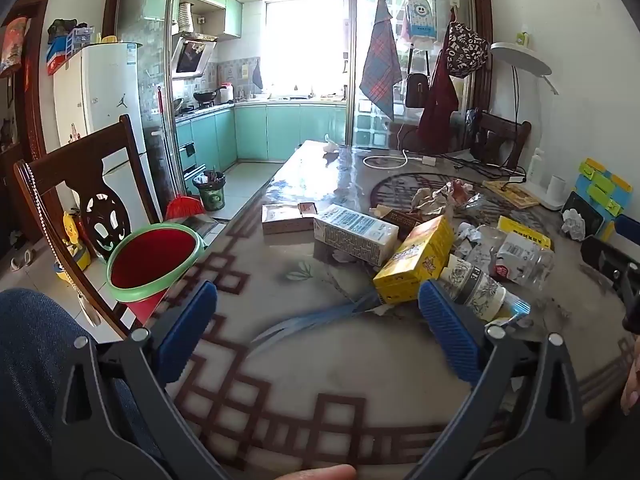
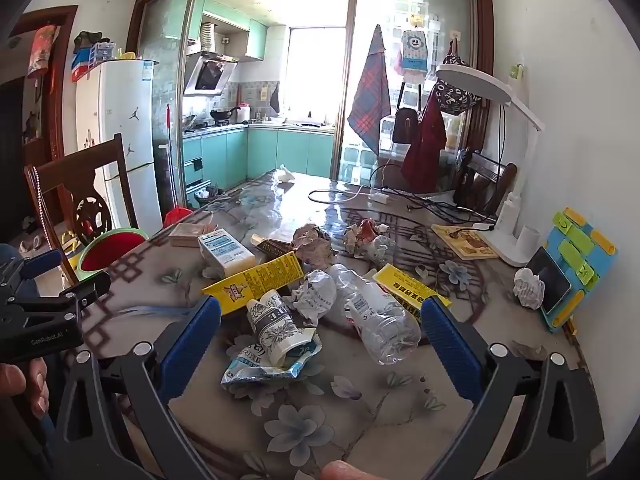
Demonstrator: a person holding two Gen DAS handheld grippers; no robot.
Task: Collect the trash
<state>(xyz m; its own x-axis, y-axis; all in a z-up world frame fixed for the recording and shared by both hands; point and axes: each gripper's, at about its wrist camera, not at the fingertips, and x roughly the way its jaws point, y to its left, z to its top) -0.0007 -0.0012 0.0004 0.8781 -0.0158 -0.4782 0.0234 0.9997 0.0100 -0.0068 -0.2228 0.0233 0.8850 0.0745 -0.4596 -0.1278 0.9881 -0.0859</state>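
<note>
A heap of trash lies on the glass-topped table (image 2: 360, 432). In it are a yellow box (image 2: 256, 280), a white carton (image 2: 226, 252), a crushed paper cup (image 2: 272, 324) on a blue-white wrapper (image 2: 276, 368), a clear plastic bottle (image 2: 376, 316) and crumpled paper (image 2: 316, 292). My right gripper (image 2: 320, 332) is open, hovering just short of the cup and bottle. My left gripper (image 1: 316, 320) is open over bare table, with the yellow box (image 1: 416, 260) and cup (image 1: 476, 284) ahead to its right. A red bin with a green rim (image 1: 152, 256) stands off the table's left edge.
A dark wooden chair (image 1: 80, 184) stands by the bin. Along the right wall are a white desk lamp (image 2: 508, 216), a phone on a colourful stand (image 2: 568, 272), a crumpled tissue (image 2: 528, 288), a book (image 2: 468, 242) and cables (image 2: 400, 196). The kitchen lies beyond.
</note>
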